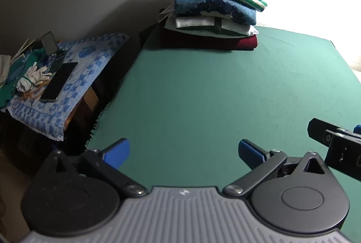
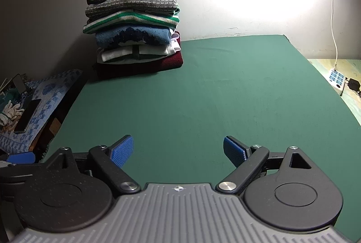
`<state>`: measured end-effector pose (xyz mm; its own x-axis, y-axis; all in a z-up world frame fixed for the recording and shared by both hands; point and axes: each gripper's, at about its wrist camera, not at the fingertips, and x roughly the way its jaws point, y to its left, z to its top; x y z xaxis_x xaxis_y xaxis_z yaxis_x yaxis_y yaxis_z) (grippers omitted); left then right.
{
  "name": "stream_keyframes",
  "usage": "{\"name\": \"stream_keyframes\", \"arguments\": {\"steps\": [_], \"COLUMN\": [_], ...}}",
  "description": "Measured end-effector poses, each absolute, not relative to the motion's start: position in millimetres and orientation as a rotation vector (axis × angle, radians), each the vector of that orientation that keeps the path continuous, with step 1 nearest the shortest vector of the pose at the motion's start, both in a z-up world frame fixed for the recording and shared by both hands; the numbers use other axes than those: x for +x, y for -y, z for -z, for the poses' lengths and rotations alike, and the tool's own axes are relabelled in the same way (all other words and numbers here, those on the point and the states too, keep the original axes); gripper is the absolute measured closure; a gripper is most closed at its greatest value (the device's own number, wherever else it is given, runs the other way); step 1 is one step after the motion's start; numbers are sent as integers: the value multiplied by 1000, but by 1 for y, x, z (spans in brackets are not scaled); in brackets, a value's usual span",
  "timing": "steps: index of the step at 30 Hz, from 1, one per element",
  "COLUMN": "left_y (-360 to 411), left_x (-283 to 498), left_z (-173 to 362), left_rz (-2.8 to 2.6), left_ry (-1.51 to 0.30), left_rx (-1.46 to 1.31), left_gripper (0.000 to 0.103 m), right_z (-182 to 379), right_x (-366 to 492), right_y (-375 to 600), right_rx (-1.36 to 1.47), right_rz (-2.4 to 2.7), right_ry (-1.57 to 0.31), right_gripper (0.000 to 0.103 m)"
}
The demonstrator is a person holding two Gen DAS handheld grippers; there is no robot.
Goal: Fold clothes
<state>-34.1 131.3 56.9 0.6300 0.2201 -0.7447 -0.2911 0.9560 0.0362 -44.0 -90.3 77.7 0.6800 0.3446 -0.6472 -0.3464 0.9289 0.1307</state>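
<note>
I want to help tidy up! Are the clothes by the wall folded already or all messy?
Folded. The clothes sit in a neat stack of flat layers on the green table, with nothing spread out.

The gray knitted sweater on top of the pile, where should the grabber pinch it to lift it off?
Probably pinch the gray knitted sweater at its front folded edge, coming in level from the open green table side. It tops the stack of folded clothes, whose back stands near the wall, and that edge faces both grippers. The left gripper and right gripper have their jaws open and empty.
</note>
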Motion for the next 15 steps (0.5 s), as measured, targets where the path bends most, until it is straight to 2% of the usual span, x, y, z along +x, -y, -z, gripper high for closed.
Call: {"name": "stream_keyframes", "arguments": {"steps": [15], "left_y": [-127], "left_x": [-32], "left_z": [-56], "left_rz": [-292], "left_ry": [-843], "left_rx": [-75], "left_gripper": [1], "right_z": [-74], "right_x": [-43], "right_y": [95], "right_rx": [-13], "right_rz": [-383], "right_ry": [-730], "right_gripper": [14]}}
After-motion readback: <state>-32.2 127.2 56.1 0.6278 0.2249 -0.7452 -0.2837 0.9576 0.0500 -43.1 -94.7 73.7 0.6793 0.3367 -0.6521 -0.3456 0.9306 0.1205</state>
